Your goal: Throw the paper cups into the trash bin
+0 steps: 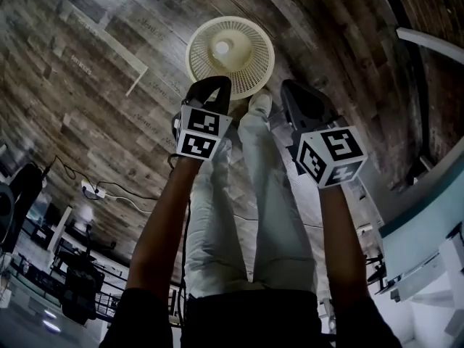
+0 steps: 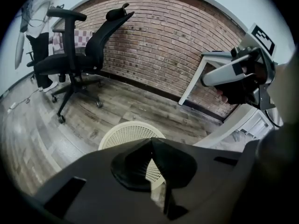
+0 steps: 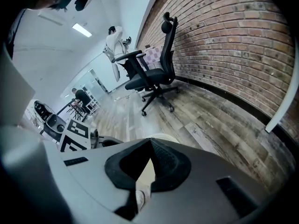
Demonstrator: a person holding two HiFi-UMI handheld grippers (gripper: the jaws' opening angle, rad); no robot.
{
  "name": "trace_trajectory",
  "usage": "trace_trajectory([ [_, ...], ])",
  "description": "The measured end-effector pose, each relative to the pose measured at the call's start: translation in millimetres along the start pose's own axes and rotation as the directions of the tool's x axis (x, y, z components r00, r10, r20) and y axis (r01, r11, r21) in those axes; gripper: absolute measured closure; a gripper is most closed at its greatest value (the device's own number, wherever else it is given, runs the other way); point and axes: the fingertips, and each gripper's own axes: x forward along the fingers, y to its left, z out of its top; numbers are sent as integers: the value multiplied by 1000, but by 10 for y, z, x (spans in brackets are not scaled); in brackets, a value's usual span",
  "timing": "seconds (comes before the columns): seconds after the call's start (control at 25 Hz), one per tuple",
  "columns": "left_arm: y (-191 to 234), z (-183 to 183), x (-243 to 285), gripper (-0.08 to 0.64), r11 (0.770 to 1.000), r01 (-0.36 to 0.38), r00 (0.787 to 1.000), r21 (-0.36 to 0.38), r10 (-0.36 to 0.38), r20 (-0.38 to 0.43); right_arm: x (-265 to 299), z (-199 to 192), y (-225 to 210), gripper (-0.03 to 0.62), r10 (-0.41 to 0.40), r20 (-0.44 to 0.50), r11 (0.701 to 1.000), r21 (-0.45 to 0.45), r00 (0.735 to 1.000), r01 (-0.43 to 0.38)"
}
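Trash bin (image 1: 251,74) ahead, beyond both closed jaws

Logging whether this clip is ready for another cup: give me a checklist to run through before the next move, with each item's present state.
1. Left gripper empty: ok, jaws together, nothing between them.
2. Right gripper empty: ok, jaws together, nothing held.
3. Cream mesh plastic trash bin upright on the wooden floor: ok.
4. A paper cup in view to pick next: not ok, none shows in any view.
5. Cups inside the bin: cannot tell, only a pale round patch at its centre.
6. Black office chair apart from the bin: ok.
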Motion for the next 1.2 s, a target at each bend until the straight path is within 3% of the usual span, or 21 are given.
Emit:
trace_trajectory([
  [0.36, -22, 656, -911, 551, 1000, 7, 994, 21, -9, 110, -490, 514, 450, 588, -33, 74, 999, -5, 997, 33],
  [0.64, -237, 1204, -1699, 551, 999, -9, 974, 53, -4, 226, -1010, 928, 771, 588, -55, 135, 998, 5, 989, 55],
  [0.88, -304, 1475, -2252, 551, 996, -40, 961, 74, 18, 276, -1427, 1154, 1050, 588, -75, 163, 997, 11, 984, 74],
  [1.08, -412, 1672, -2688, 551, 998, -53, 946, 22, 44, 321, -1801, 1382, 1231, 588, -79, 194, 996, -15, 978, 84],
  [1.2, -503, 1719, -2987, 551, 997, -70, 938, 32, 55, 342, -2004, 1531, 1361, 588, -79, 208, 995, -48, 975, 91],
])
